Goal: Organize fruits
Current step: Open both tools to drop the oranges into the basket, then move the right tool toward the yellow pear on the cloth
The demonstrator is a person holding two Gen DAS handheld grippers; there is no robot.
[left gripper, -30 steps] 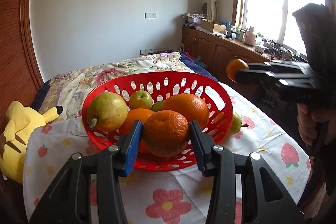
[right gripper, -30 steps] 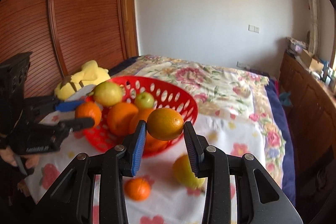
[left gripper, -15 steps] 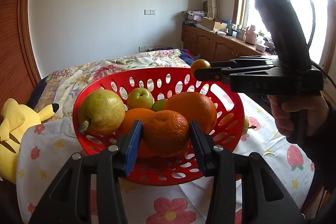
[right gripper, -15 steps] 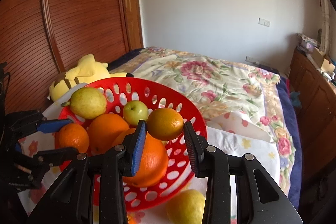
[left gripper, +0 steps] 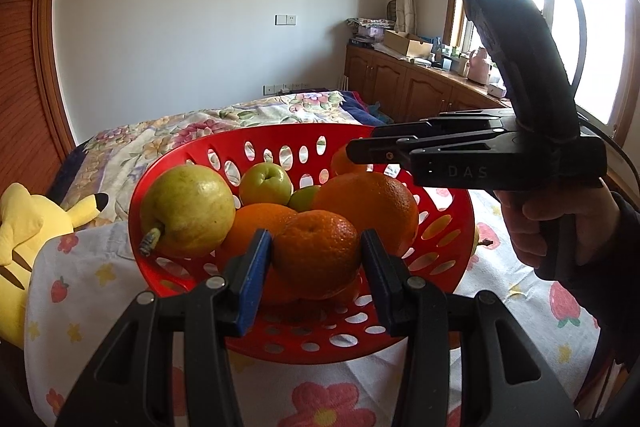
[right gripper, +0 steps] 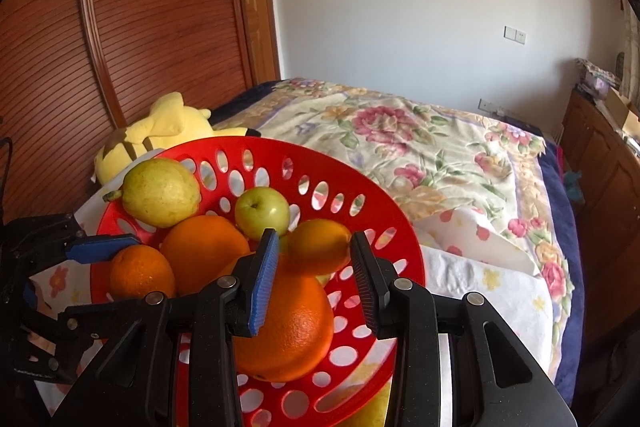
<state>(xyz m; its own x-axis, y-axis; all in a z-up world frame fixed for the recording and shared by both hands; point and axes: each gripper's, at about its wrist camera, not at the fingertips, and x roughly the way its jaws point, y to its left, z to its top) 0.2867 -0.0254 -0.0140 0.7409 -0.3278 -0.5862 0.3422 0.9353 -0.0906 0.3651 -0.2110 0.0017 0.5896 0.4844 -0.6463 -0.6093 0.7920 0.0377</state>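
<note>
Both are over the red basket (left gripper: 224, 163) right now. Left hand-held gripper (left gripper: 316, 259) is pinching a mandarin (left gripper: 316, 247) above the piled fruit. Right hand-held gripper (right gripper: 314, 267) has its jaws easing apart around a small orange (right gripper: 320, 245) inside the basket.

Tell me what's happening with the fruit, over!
Left gripper shut on a mandarin. Right gripper opening around a small orange, over the red basket. Basket crowded: pear, apple, big orange.
</note>
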